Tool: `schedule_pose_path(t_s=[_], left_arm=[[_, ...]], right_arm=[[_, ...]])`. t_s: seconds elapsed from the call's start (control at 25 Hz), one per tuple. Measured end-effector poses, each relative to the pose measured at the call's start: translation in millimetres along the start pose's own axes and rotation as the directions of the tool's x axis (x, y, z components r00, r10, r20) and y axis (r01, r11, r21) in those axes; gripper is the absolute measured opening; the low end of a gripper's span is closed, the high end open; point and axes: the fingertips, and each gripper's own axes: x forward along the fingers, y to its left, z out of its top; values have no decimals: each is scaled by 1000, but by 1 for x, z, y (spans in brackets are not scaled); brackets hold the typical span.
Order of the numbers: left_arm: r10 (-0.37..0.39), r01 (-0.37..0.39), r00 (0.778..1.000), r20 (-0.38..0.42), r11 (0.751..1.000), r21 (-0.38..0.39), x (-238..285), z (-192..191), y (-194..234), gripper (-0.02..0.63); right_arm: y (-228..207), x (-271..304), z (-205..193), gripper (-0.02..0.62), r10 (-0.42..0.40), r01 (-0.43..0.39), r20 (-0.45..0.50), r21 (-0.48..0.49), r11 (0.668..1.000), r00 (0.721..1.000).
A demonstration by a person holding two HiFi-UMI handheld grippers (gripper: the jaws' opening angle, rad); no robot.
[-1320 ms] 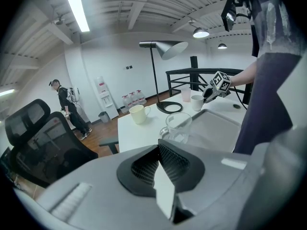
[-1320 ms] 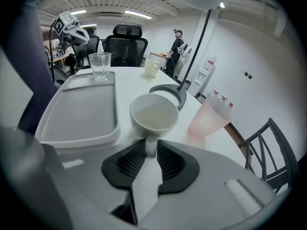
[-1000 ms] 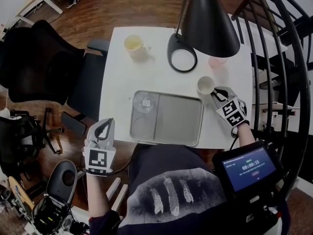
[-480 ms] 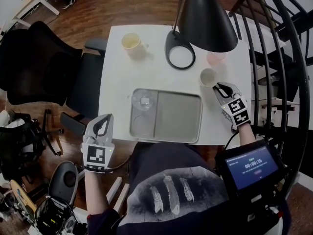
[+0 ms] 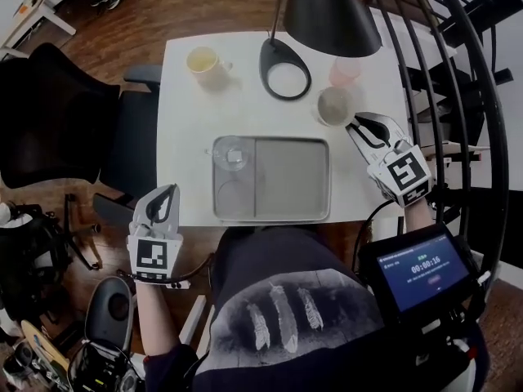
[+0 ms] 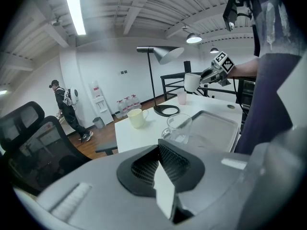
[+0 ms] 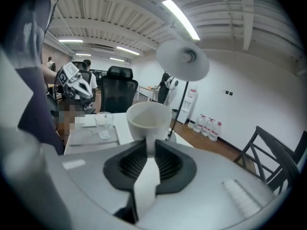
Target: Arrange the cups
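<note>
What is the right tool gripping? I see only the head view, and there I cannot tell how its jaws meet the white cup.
Observer: The right gripper view shows the right tool shut on the handle of the white cup.
Operator: Does the cup stand on the table?
Observer: No. In the left gripper view it hangs in the air above the table.
Operator: And the left tool?
Observer: In its own view, the left tool has its jaws together, nothing between them.

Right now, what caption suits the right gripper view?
Right claw holds white mug by handle; glass cup on tray behind.
</note>
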Motion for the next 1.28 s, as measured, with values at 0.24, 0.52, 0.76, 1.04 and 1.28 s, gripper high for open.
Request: schedule_pose_path(t_s=[0.24, 0.52, 0.76, 1.04, 1.28], left_arm=[[-28, 28, 999, 23, 1000, 0, 2, -5, 3, 15], [-31, 31, 999, 41, 1000, 0, -15, -19, 12, 15], [-24, 24, 999, 44, 1000, -4, -20, -27, 24, 15], [-33, 32, 999, 34, 999, 8, -26, -31, 29, 17], [-32, 32, 999, 0, 999, 15, -19, -44, 37, 15]], right_arm=[[36, -26, 61, 46, 57, -51, 116, -49, 997, 992], [119, -20, 86, 46, 234, -225, 134, -78, 971, 963], [192, 17, 63, 46, 400, -396, 69, -64, 916, 914], [243, 56, 22, 46, 475, -476, -41, -83, 875, 879], [256, 87, 2, 46, 520, -523, -65, -54, 851, 852]])
